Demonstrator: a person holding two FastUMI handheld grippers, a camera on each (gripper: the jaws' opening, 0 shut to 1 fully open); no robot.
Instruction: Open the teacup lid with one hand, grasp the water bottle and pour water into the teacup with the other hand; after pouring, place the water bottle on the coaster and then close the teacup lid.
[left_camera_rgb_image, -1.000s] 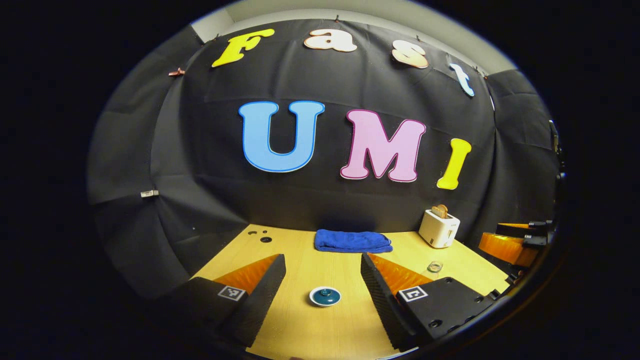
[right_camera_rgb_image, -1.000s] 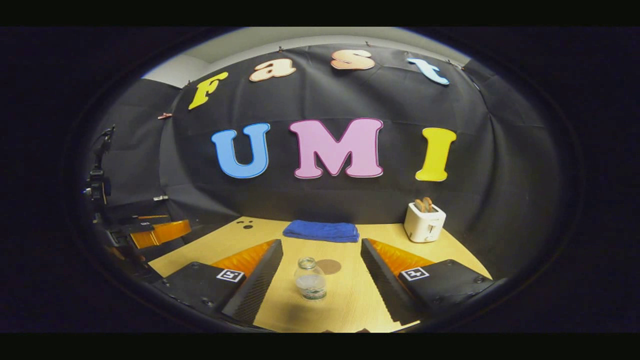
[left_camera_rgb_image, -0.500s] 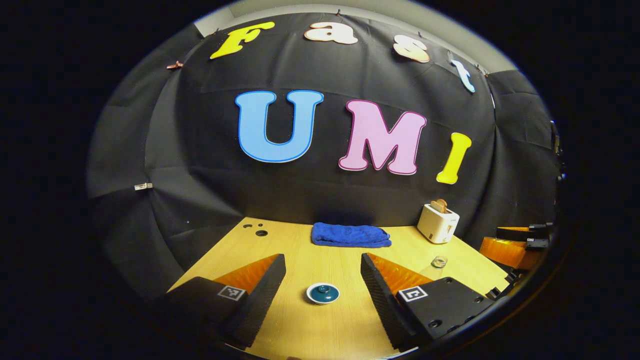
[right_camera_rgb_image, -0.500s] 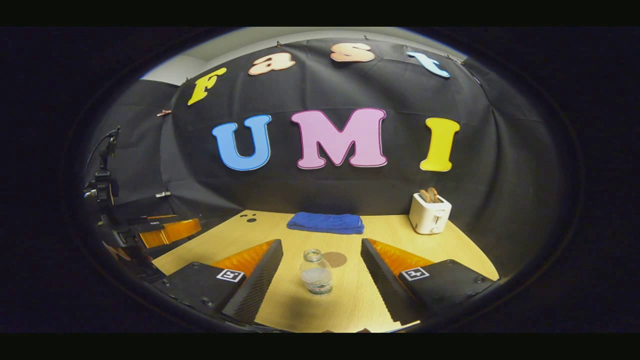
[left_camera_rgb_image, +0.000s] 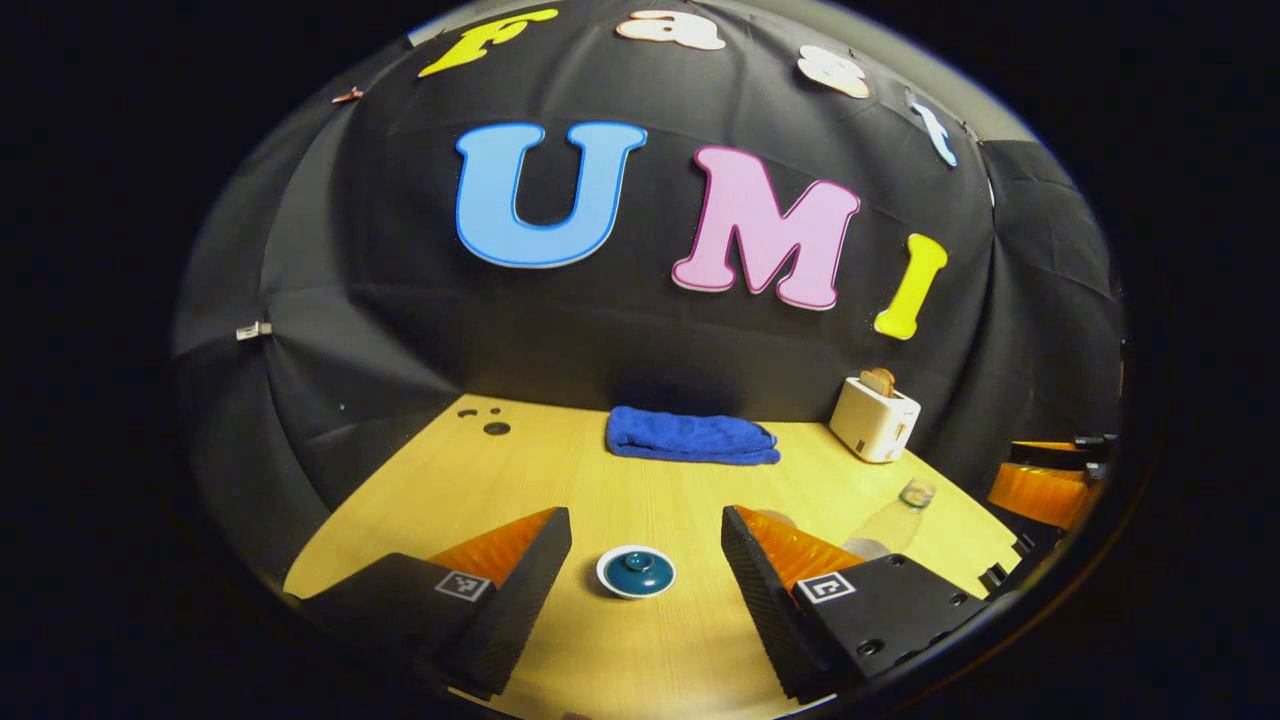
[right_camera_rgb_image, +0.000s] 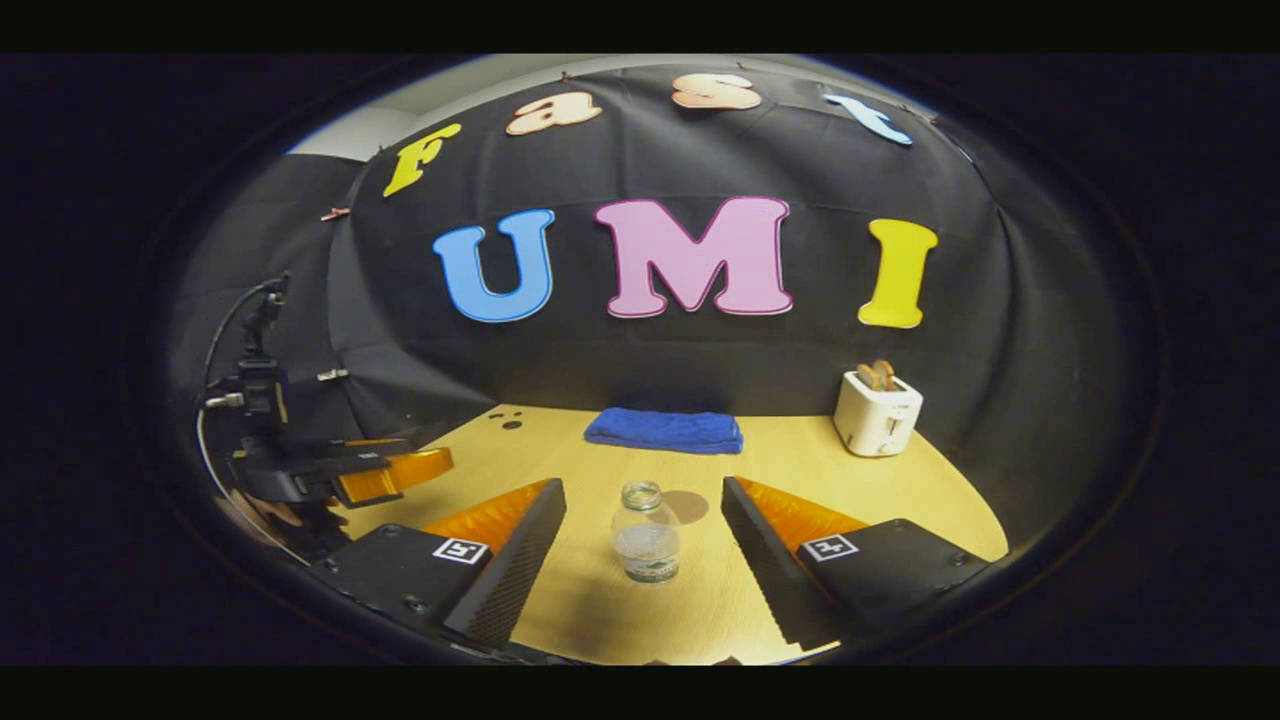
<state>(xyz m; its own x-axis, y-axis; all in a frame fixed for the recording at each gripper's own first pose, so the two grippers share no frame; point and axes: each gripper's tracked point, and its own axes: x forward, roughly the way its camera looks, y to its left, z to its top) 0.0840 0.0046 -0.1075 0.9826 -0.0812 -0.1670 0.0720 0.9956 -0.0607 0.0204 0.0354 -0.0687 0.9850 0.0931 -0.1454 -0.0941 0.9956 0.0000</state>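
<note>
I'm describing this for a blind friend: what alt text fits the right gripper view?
A small clear water bottle stands on a wooden table, between the open fingers of the right gripper. Behind it lie a round coaster, a folded blue towel and a white toaster.

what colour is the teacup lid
Dark teal-blue, on a white-rimmed teacup; the teacup lid shows best in the left gripper view.
</note>
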